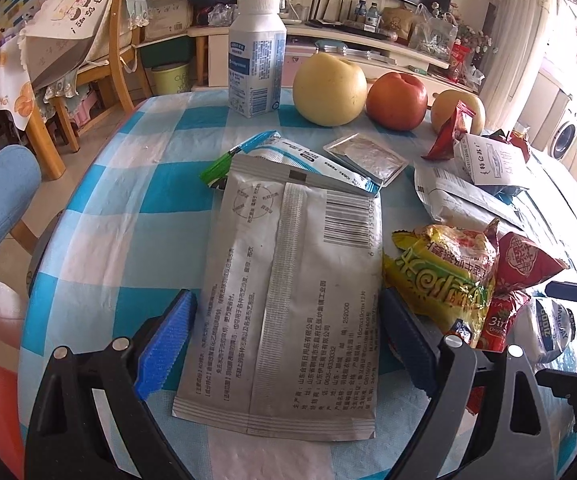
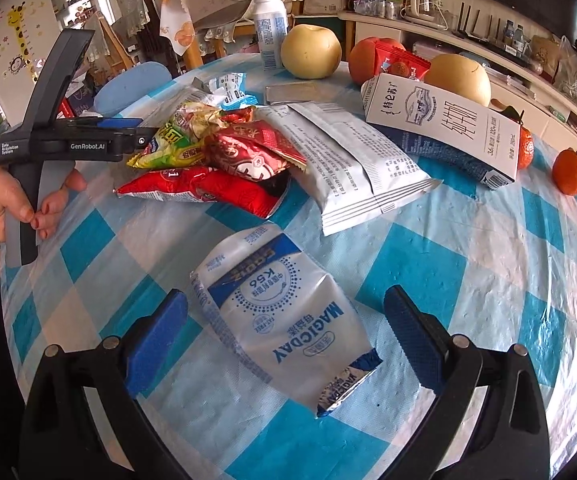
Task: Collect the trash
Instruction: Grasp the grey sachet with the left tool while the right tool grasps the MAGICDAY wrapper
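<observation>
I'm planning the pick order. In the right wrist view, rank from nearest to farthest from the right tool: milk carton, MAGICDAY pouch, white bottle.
1. MAGICDAY pouch, between the open right tool fingers.
2. Milk carton, lying mid-table, to the right.
3. White bottle, upright at the far edge.

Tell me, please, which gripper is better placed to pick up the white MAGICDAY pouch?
Right: the right gripper is open with the MAGICDAY pouch between its fingers; the left gripper straddles a grey packet.

Fruit – two pears (image 2: 311,52); one apple (image 1: 396,100); two tangerines (image 2: 568,171); one bottle (image 1: 257,56)
</observation>
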`<action>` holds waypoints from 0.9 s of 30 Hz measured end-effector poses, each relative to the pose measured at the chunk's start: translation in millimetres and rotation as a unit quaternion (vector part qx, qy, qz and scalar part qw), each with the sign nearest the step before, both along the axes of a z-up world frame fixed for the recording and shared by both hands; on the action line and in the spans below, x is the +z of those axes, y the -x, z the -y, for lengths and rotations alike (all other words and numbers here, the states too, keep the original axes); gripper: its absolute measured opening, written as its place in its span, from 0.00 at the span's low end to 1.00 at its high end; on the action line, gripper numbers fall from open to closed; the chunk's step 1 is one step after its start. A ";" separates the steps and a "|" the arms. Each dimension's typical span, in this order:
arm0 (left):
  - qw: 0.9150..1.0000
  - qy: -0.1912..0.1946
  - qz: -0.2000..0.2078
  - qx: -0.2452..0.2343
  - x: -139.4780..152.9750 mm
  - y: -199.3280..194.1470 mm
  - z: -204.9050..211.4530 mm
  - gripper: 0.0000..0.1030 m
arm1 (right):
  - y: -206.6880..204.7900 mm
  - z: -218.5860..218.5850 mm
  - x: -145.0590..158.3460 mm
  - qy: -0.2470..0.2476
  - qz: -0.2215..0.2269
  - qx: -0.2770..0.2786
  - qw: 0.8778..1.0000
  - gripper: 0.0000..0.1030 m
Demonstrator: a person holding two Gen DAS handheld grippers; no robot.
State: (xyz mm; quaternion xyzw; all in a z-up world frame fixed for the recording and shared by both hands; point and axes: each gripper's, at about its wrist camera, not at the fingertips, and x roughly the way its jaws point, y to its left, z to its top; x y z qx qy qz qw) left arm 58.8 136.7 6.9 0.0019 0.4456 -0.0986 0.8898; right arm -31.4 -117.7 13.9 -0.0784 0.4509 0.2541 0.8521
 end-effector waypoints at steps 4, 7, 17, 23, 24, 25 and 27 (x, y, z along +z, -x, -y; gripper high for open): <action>1.000 0.003 -0.005 0.005 -2.1 0.6 -0.2 0.89 | 4.3 -2.7 -0.8 0.012 0.012 0.000 1.000 0.96; 1.000 0.001 -0.005 0.009 -3.0 1.8 -0.5 0.84 | 4.3 -4.5 -0.5 0.024 0.017 0.000 1.000 0.87; 1.000 0.005 -0.004 0.023 0.1 11.8 0.7 0.73 | 5.1 0.2 3.9 0.029 0.024 -0.009 0.999 0.60; 0.999 0.009 0.003 0.036 1.5 21.5 -1.1 0.72 | 4.9 2.3 3.7 0.031 0.025 -0.020 0.999 0.53; 0.999 0.011 0.004 0.039 1.9 23.5 -2.2 0.72 | 5.7 1.7 3.6 0.032 0.024 -0.021 0.999 0.53; 0.999 0.012 0.004 0.042 2.1 25.2 -3.3 0.71 | 5.7 2.0 3.8 0.031 0.024 -0.023 0.999 0.52; 0.999 0.012 0.009 0.049 3.7 30.1 -5.9 0.71 | 7.1 2.3 3.8 0.031 0.022 -0.026 0.999 0.51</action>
